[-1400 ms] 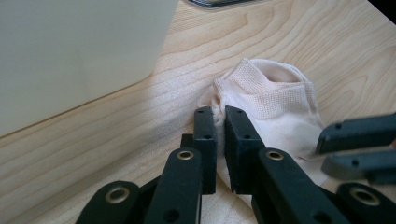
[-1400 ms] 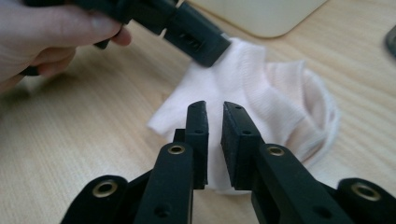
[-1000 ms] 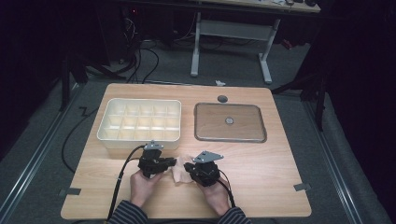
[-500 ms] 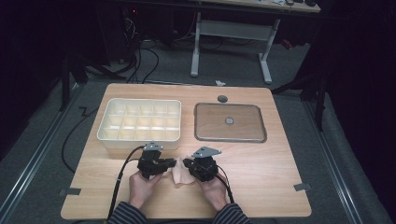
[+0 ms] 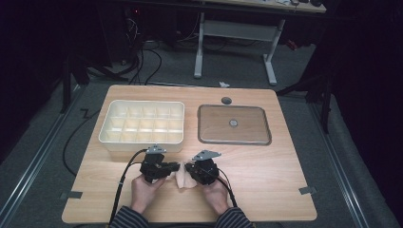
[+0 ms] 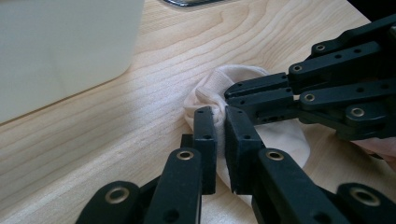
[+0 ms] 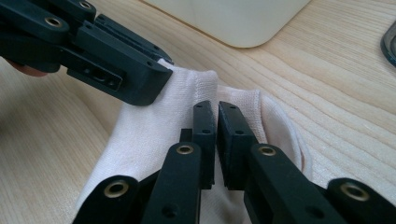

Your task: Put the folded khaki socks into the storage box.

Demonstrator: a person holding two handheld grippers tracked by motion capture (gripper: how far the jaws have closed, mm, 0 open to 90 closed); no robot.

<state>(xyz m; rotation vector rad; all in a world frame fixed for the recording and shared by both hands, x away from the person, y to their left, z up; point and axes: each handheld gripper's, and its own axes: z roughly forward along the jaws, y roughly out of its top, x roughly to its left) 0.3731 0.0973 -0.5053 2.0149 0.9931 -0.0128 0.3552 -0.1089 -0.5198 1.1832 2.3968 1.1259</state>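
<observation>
A white sock (image 5: 181, 179) lies crumpled on the wooden table near its front edge, between the two hands. My left gripper (image 5: 174, 167) comes at it from the left and is shut on a fold of the sock (image 6: 205, 88). My right gripper (image 5: 188, 169) comes from the right and is shut on the fabric (image 7: 154, 135) too. The two sets of jaws nearly meet tip to tip over the sock. In the left gripper view my own jaws (image 6: 219, 116) pinch the cloth, with the right gripper (image 6: 243, 95) just beyond. In the right gripper view the jaws (image 7: 215, 109) pinch a ridge of fabric.
A white box with several compartments (image 5: 141, 124) stands just behind the grippers at the left. A shallow metal tray (image 5: 234, 124) lies at the back right, and a small grey disc (image 5: 226, 100) behind it. Bare wood stretches to the right of the hands.
My right gripper has edged slightly left, toward the left gripper. The left gripper and the sock have stayed in place.
</observation>
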